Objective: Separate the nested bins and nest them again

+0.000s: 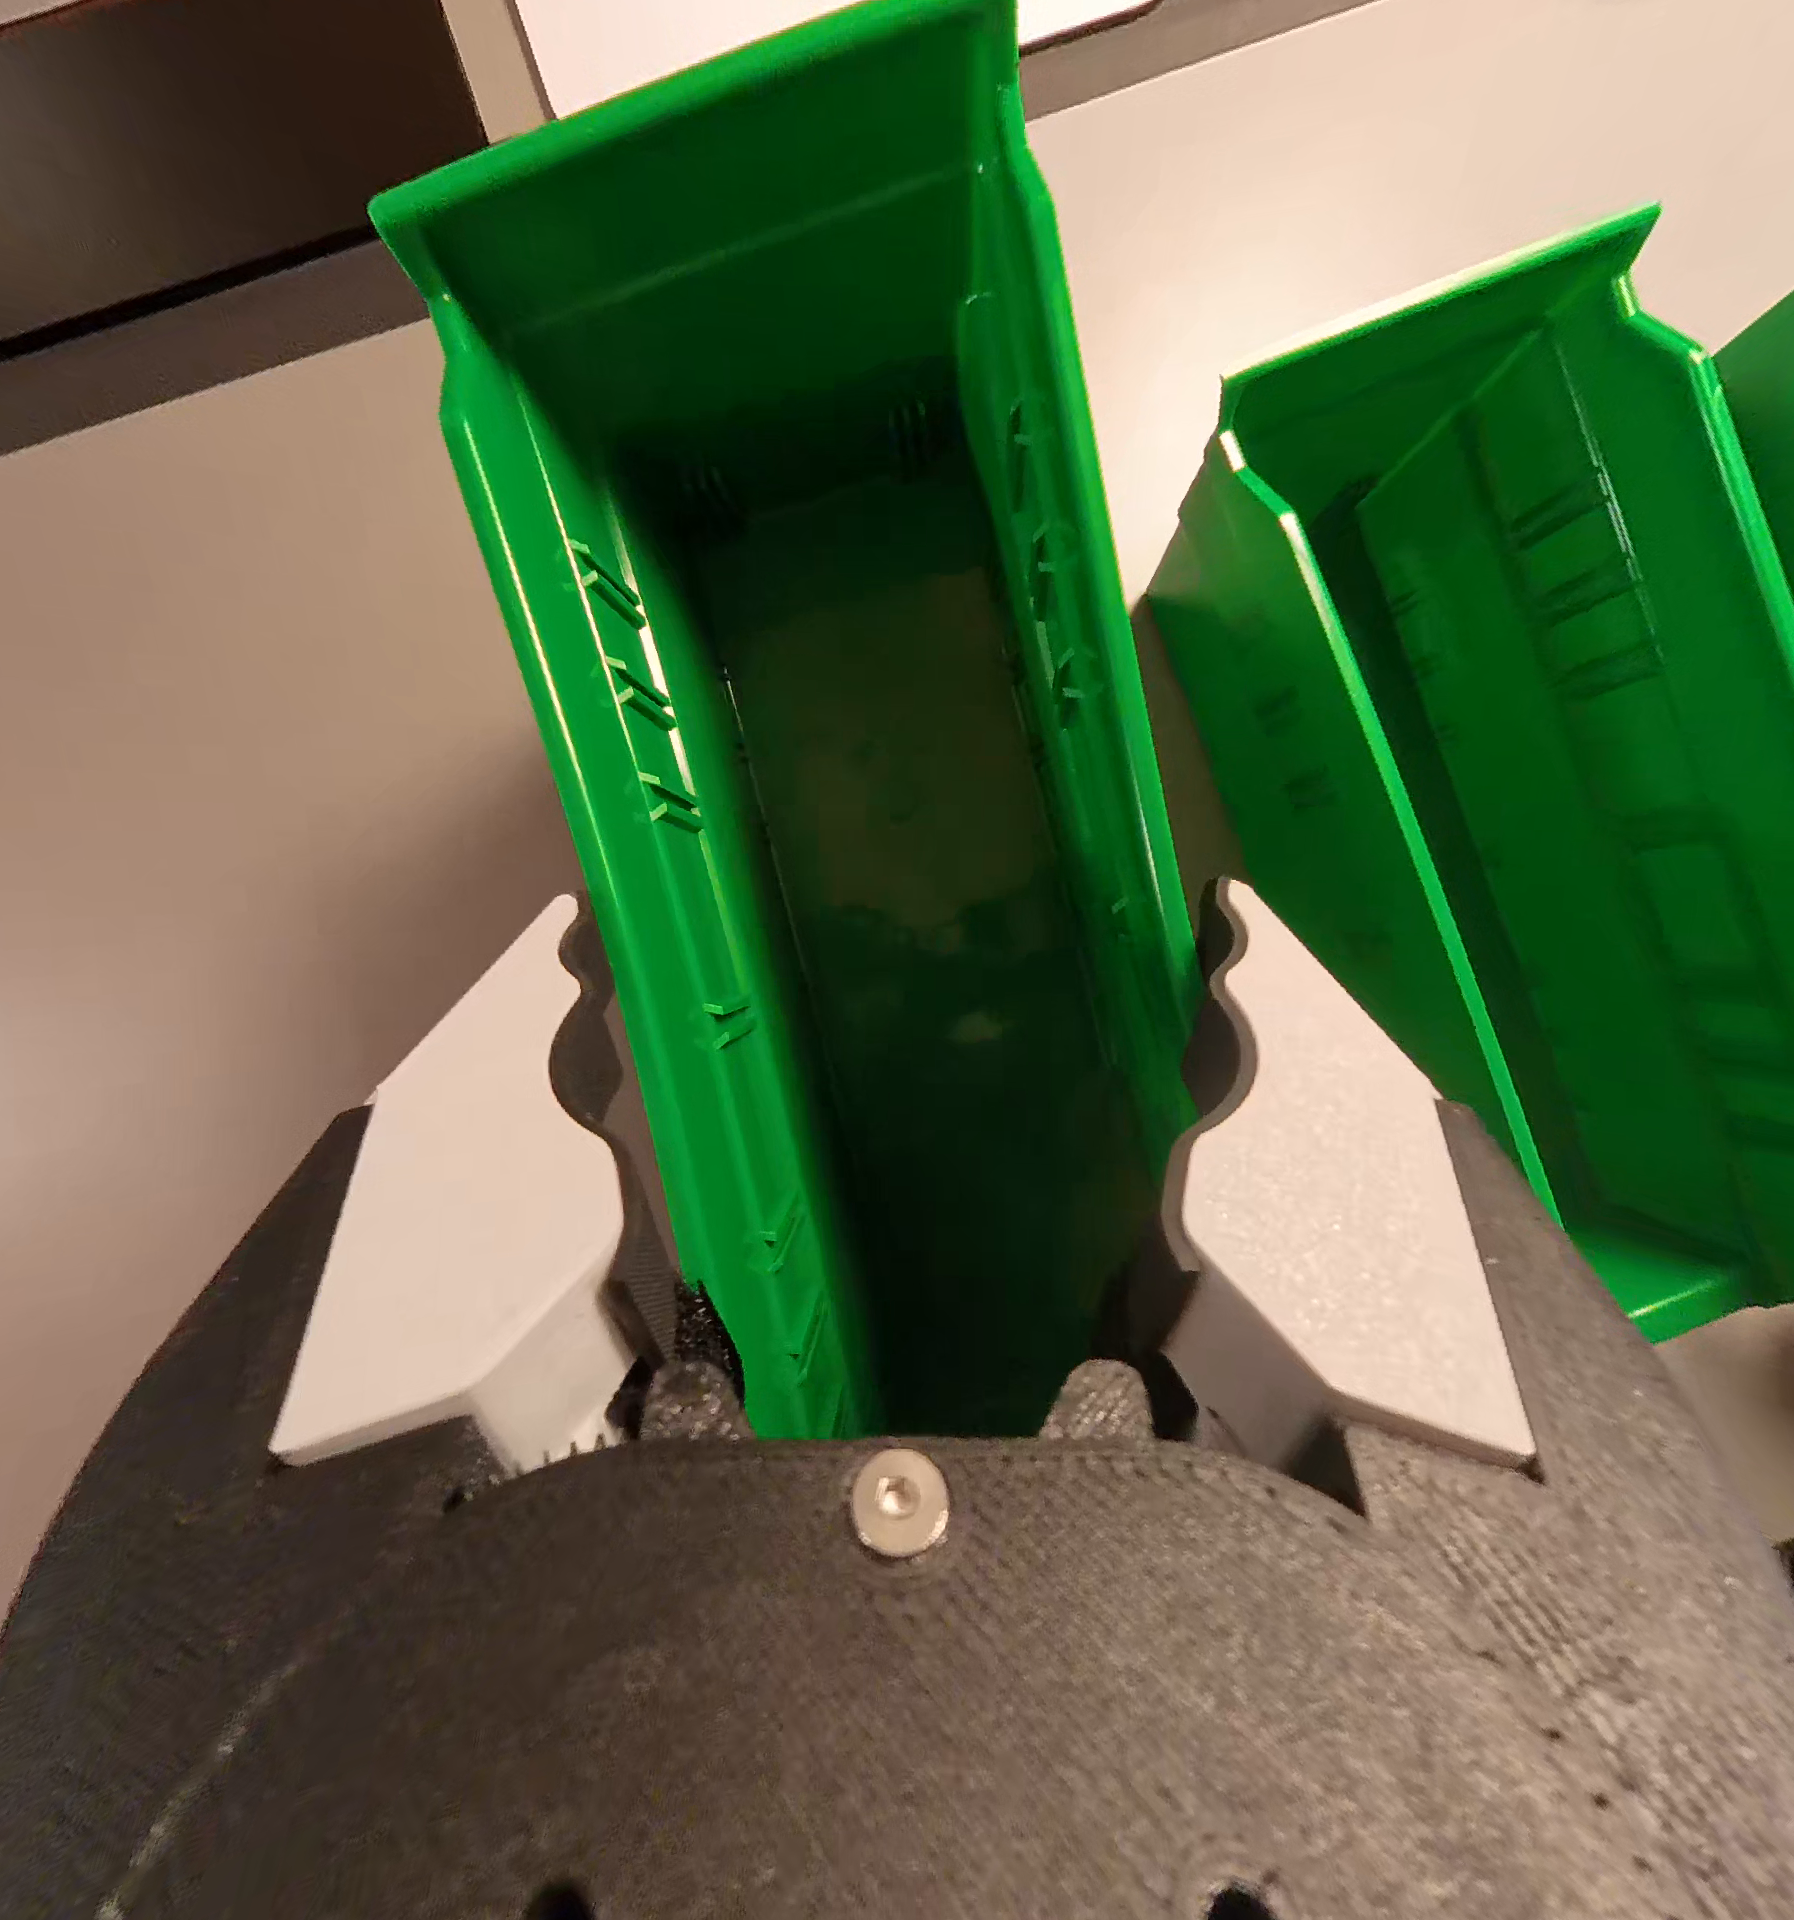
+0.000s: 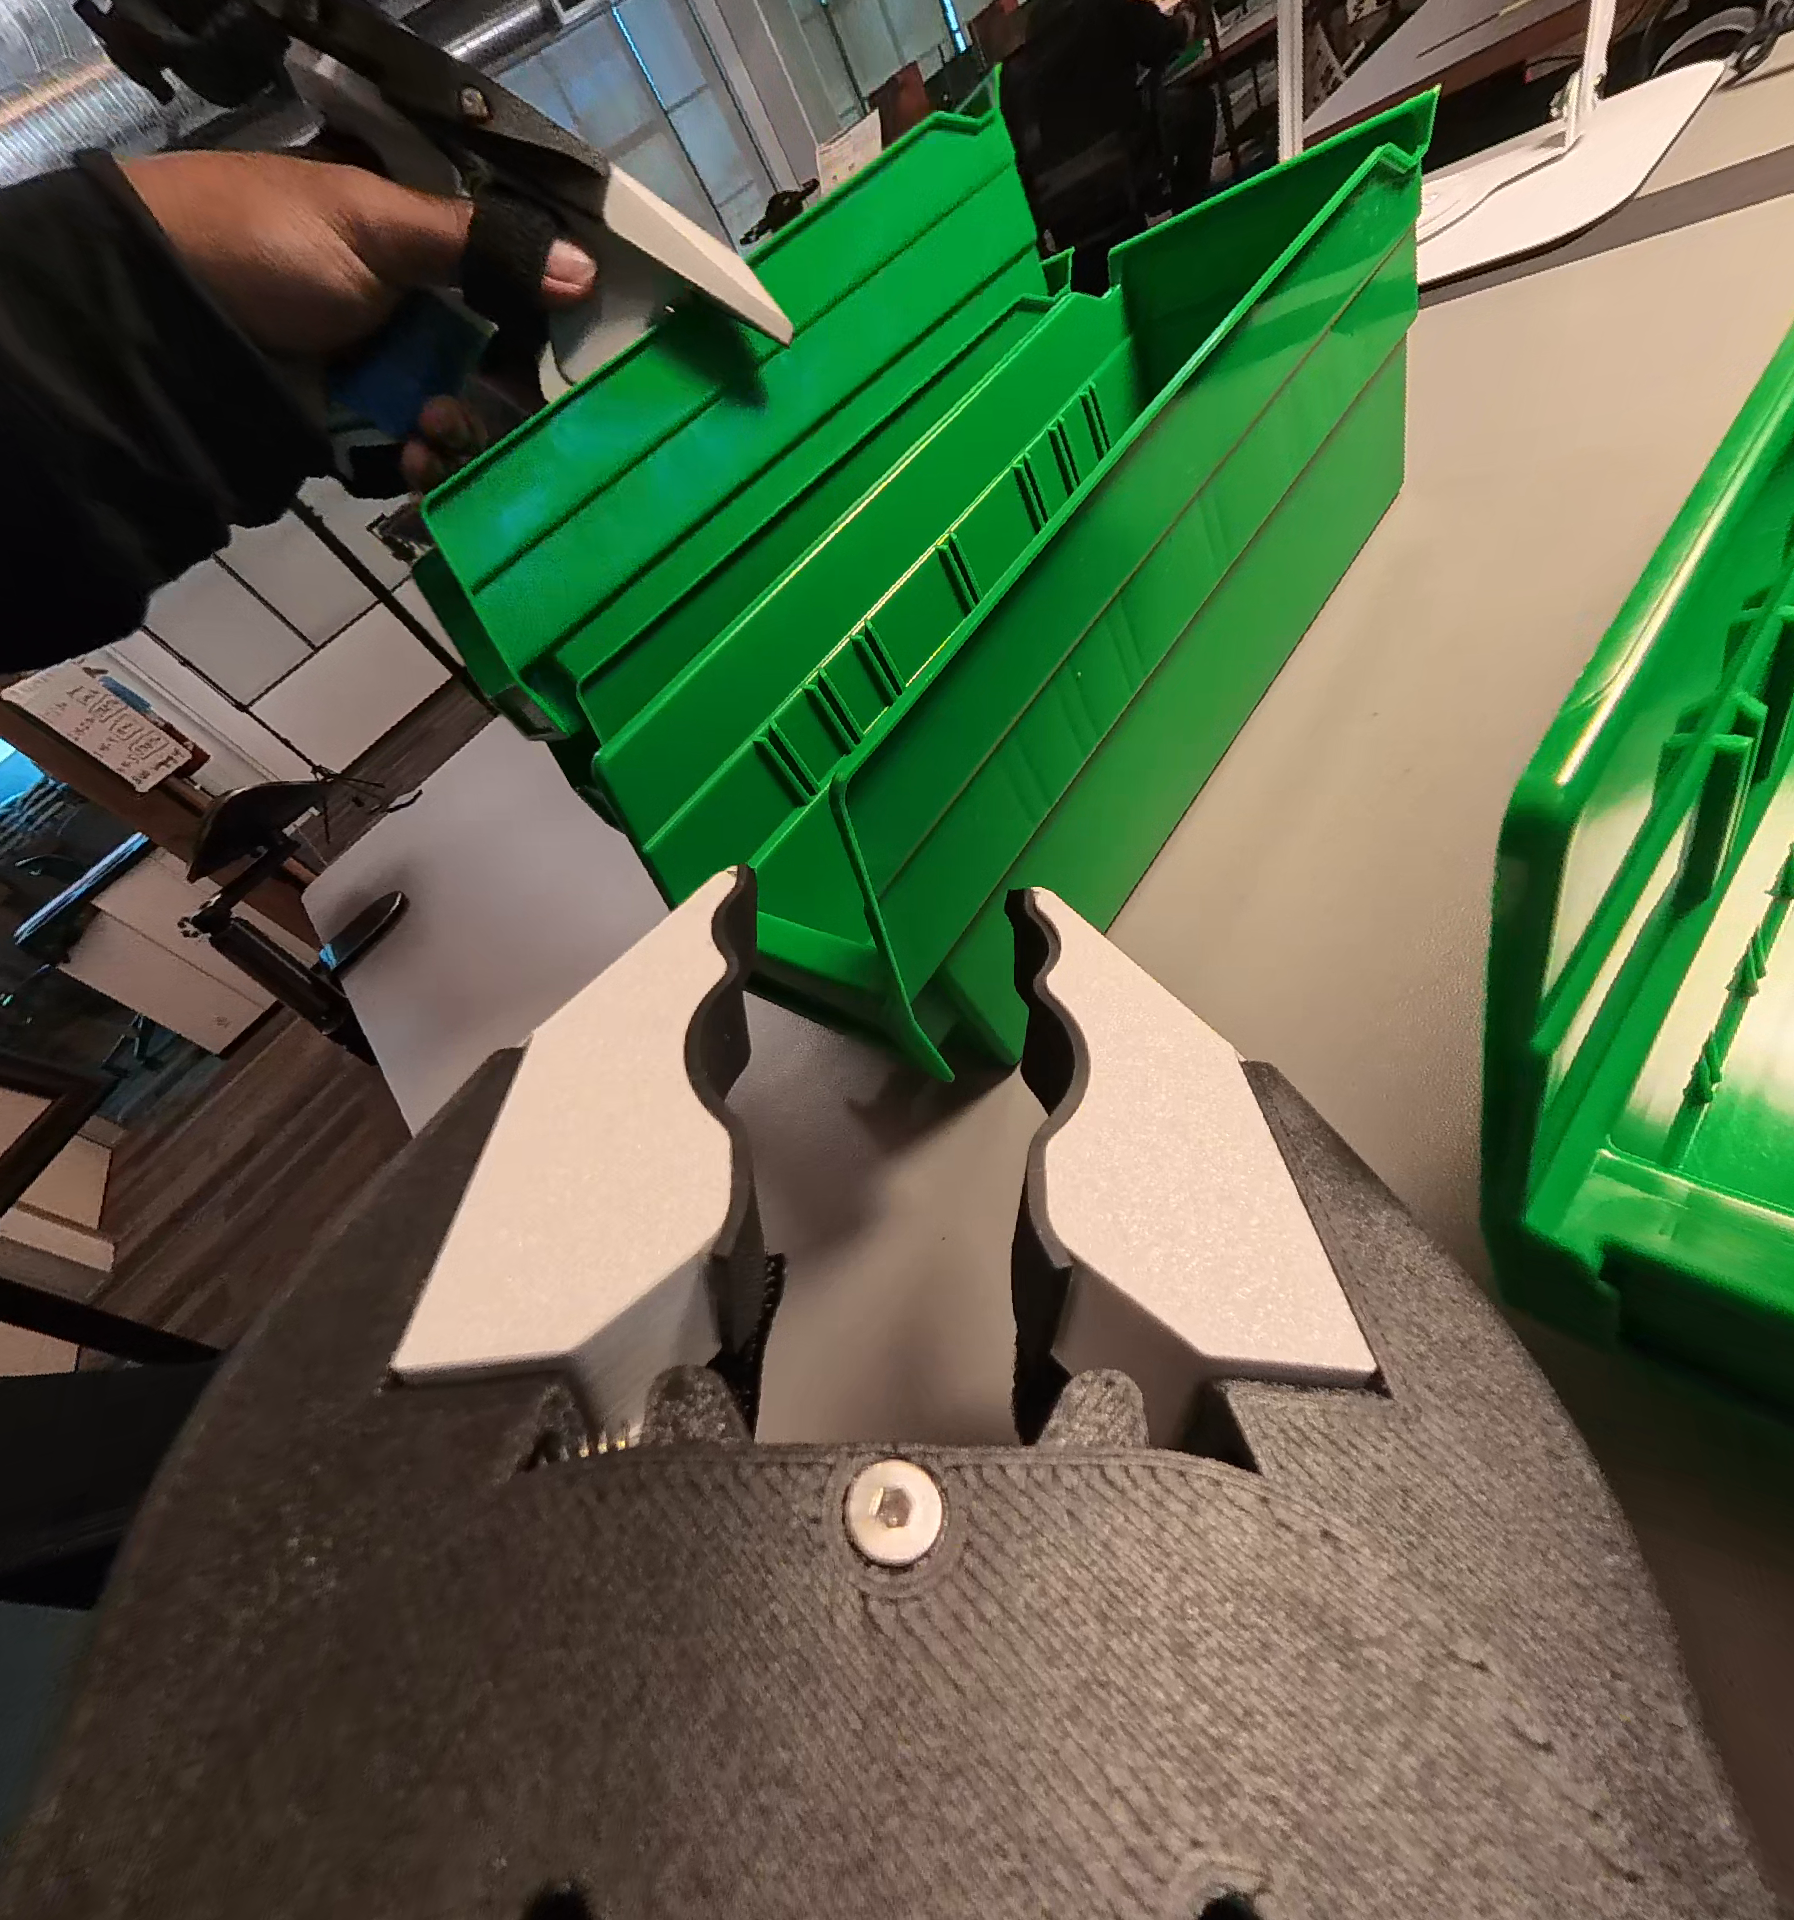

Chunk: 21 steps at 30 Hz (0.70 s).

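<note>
**Left wrist view:** A long, narrow green plastic bin [image 1: 768, 436] runs straight out from between the fingers of the left gripper [image 1: 898, 997], with its open side facing the camera and ribbed slots along both side walls. The gripper is spread wide. One grey finger [image 1: 519, 1091] lies along the left wall and the other lies along the right wall. The dark pads sit right at the plastic, but I cannot tell whether they press on it. A second green bin [image 1: 1412, 727] sits just to the right, tilted, over the pale desk [image 1: 145, 831].

**Right wrist view:** The narrow bin [image 2: 727, 447] is seen from the other end. It sits tilted inside a second green bin of the same kind [image 2: 1184, 644], which stands on the grey desk [image 2: 1495, 520]. A hand [image 2: 280, 249] holds the left gripper [image 2: 664, 270] at the raised far end of the inner bin. The right gripper [image 2: 877, 935] is partly open. The near end of the outer bin and a thin green flange [image 2: 903, 997] reach in between its fingertips. The green touches the right pad, but I cannot tell whether the gripper is clamping it. A third green bin [image 2: 1651, 935] lies on the desk at the right, well apart from the other two.
</note>
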{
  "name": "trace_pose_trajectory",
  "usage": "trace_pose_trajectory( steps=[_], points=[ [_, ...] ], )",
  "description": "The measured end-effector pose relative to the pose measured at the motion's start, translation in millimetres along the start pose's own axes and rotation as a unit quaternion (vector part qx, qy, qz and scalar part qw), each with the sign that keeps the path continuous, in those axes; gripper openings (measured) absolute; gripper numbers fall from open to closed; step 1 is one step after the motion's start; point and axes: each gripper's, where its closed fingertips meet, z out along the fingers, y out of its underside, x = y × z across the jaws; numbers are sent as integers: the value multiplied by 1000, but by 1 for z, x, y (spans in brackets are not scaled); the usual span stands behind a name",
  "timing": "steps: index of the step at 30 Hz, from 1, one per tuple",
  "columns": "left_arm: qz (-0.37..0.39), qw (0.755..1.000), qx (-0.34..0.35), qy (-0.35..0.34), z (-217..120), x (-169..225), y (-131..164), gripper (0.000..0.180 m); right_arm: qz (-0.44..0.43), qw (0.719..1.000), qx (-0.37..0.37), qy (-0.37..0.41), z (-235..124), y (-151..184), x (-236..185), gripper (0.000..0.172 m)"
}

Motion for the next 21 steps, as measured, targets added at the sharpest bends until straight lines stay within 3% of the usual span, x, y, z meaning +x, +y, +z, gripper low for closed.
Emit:
trace_pose_trajectory(
  steps=[6,9,16,21],
  points=[
    [20,1000,5,-14,14,6,3,126,1,1000,-1,0,0,0,0,51],
    [42,999,16,-16,12,11,3,125,1,1000,1,-1,0,0,0,51],
    [35,997,67,22,-22,6,-2,125,2,1000,0,-2,0,0,0,51],
    [3,992,117,53,-43,-22,18,124,2,1000,0,-1,0,0,0,51]
  ],
)
